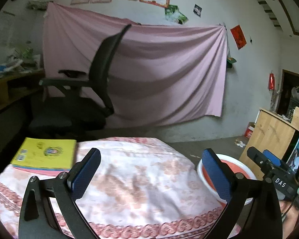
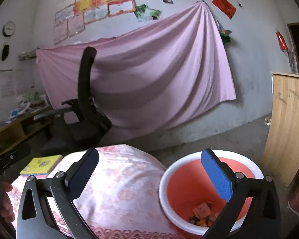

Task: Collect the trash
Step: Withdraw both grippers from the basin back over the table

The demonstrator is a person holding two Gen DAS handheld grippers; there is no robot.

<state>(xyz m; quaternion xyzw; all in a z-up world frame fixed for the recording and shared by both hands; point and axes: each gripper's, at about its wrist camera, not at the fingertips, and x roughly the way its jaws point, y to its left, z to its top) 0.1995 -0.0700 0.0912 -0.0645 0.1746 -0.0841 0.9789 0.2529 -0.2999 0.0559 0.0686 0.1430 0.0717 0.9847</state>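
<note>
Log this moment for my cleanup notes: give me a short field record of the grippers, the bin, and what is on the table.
left gripper: open, nothing between the fingers, over the table
right gripper: open, empty, over the table edge and bin
bin: white rim, red inside, beside the table, on the floor
bin contents: small scraps of trash at the bottom
table: covered with pink floral cloth
yellow book: lying flat at the table's far left corner
trash on table: none visible

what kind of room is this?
Probably a lived-in home room, part study: an office chair at a cluttered desk, certificates on a bare wall, and a cloth-covered table beside a trash bucket.
</note>
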